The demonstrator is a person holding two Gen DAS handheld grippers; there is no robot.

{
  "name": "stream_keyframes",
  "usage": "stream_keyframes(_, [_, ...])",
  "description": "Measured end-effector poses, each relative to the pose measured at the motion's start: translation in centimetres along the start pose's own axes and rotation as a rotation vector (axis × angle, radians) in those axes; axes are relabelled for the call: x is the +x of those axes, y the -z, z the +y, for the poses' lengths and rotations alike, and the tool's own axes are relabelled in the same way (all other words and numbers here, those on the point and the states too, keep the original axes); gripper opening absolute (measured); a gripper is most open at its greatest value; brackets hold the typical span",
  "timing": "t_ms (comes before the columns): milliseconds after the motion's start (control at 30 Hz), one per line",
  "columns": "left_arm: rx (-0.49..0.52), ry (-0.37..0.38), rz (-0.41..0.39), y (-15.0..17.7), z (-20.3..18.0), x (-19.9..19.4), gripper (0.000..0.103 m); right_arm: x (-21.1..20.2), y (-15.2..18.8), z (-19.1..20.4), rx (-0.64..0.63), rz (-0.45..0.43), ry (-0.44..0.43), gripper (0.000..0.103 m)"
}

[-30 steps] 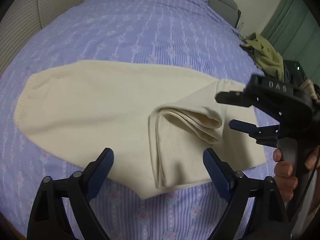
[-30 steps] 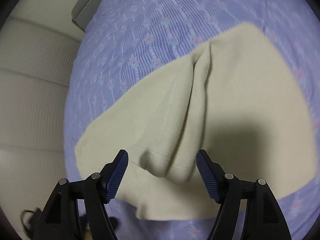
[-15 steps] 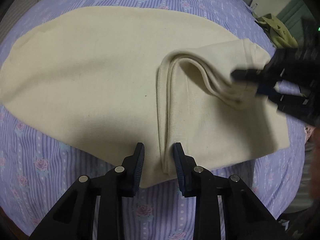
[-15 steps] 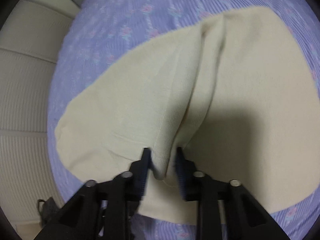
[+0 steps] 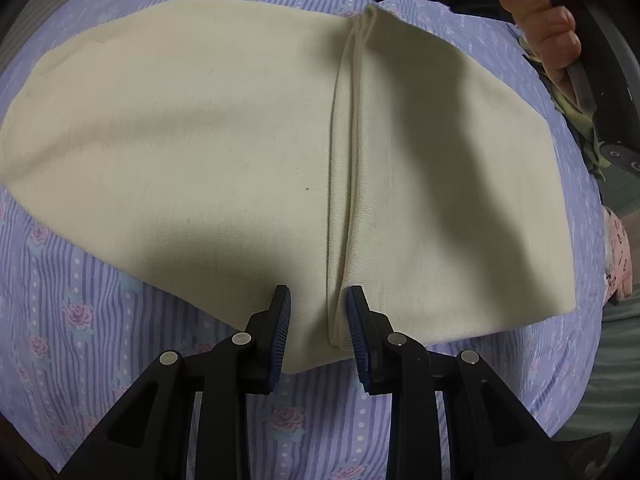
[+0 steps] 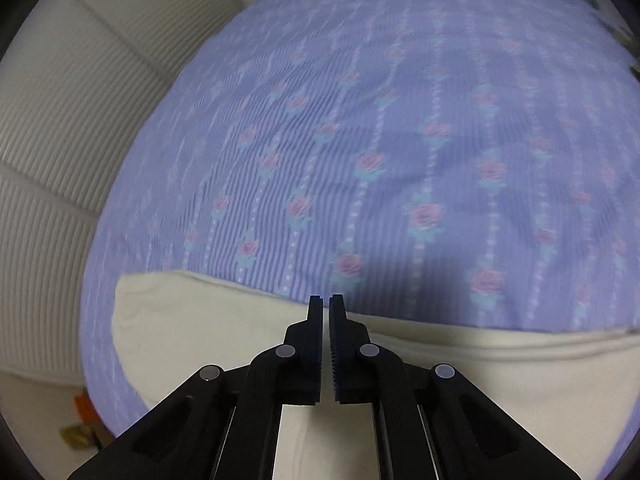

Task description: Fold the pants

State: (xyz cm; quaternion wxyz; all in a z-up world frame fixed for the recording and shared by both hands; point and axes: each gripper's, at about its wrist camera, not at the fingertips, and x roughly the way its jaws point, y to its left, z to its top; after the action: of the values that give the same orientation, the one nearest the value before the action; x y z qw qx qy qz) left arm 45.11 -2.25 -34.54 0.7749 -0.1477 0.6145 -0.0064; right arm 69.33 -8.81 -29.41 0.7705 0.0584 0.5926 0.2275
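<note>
Cream pants (image 5: 208,128) lie flat on the bed, with a folded-over part on the right whose layered edge (image 5: 344,168) runs away from me. My left gripper (image 5: 318,320) has its jaws narrowly apart around the near end of that edge, pads beside the cloth. In the right wrist view my right gripper (image 6: 325,308) is shut with nothing between the pads, held just above the far edge of the pants (image 6: 500,368). The right gripper's body and the hand holding it (image 5: 548,20) show at the top right of the left wrist view.
The bed has a purple striped sheet with roses (image 6: 380,140). A ribbed white panel (image 6: 60,128) borders the bed on the left of the right wrist view. An olive garment (image 5: 580,120) lies at the bed's right edge.
The raised fold has been pulled flat. My right gripper closed, let go of the cloth and swung to face the bare sheet. My left gripper's jaws stay around the fold's near end.
</note>
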Motion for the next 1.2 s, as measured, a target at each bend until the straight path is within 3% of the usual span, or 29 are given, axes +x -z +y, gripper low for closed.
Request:
stream_keyframes(67, [0.001,-0.001,0.0,0.0,0.0,-0.1,0.031,0.1,-0.1,0.5,-0.008,0.026,0.002,0.013])
stream_keyframes(133, [0.018,-0.012,-0.005,0.0,0.2,-0.5,0.036,-1.8,0.5,0.9,-0.035,-0.033,0.048,0.033])
stream_keyframes(167, [0.022,-0.024,-0.01,0.1,0.3,-0.9,0.039,-2.8,1.0,1.1,-0.046,-0.069,0.072,0.048])
stream_keyframes(200, [0.016,-0.038,-0.021,0.2,0.5,-1.6,0.044,-3.9,1.9,1.3,-0.056,-0.096,0.11,0.055])
stream_keyframes(400, [-0.083,-0.056,-0.165,1.1,4.8,-7.9,0.061,-8.3,7.1,1.8,-0.084,-0.125,0.221,0.061])
stream_keyframes(567, [-0.209,-0.098,-0.266,1.4,11.4,-11.7,0.073,-9.6,10.5,2.2,0.01,-0.093,0.179,0.061])
stream_keyframes(667, [-0.294,-0.136,-0.318,1.0,16.3,-13.0,0.078,-8.3,11.6,4.4,0.001,-0.066,0.163,0.068])
stream_keyframes(733, [-0.362,-0.121,-0.349,0.7,19.4,-13.5,0.08,-6.6,11.8,6.2,-0.015,-0.038,0.147,0.068])
stream_keyframes(900, [-0.492,-0.039,-0.356,-1.0,24.9,-12.6,0.081,-2.3,11.1,10.9,-0.09,0.029,0.141,0.068])
stream_keyframes(1200, [-0.612,0.095,-0.262,-4.3,30.8,-6.8,0.087,1.6,9.4,16.1,-0.179,0.05,0.159,0.068])
